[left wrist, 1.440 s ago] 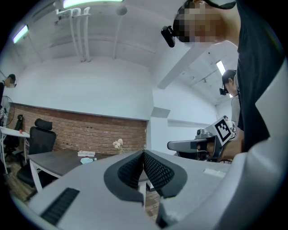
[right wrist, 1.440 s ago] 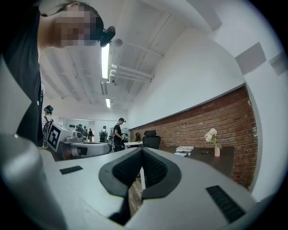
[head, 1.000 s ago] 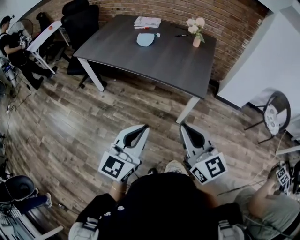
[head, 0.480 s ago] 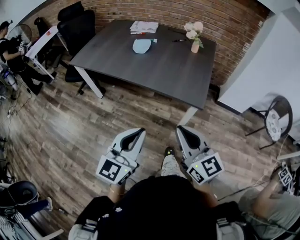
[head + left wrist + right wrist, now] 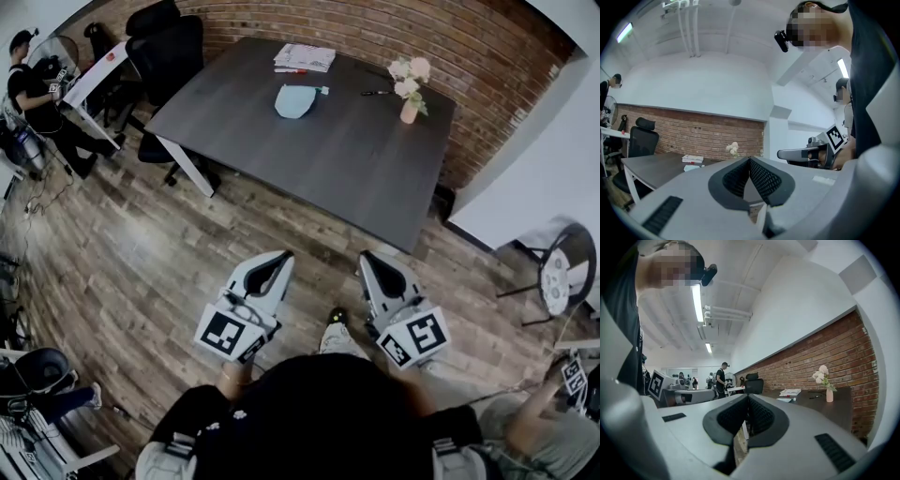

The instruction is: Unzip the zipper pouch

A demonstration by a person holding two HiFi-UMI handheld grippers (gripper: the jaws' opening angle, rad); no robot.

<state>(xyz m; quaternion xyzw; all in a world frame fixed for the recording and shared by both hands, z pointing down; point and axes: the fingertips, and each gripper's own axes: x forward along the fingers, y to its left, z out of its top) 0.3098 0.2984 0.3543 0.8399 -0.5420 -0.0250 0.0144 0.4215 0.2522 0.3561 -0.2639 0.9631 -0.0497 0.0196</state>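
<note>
A pale blue zipper pouch (image 5: 293, 99) lies on the far part of a dark table (image 5: 356, 159), well ahead of both grippers. It shows small in the left gripper view as the pouch (image 5: 692, 168) and in the right gripper view as the pouch (image 5: 784, 400). My left gripper (image 5: 283, 256) and right gripper (image 5: 367, 257) are held side by side over the wooden floor, short of the table's near edge. Both are shut with nothing between their pads. From the left gripper view the right gripper (image 5: 780, 153) shows at the right.
On the table also lie a stack of papers (image 5: 304, 57), a pen (image 5: 377, 92) and a vase of flowers (image 5: 410, 97). A black office chair (image 5: 167, 47) stands at the table's left. A person (image 5: 33, 89) is at the far left by a white desk; a round chair (image 5: 561, 267) stands right.
The view has shifted a little and the table sits slightly lower and to the right in the head view. Both grippers stay shut, side by side.
</note>
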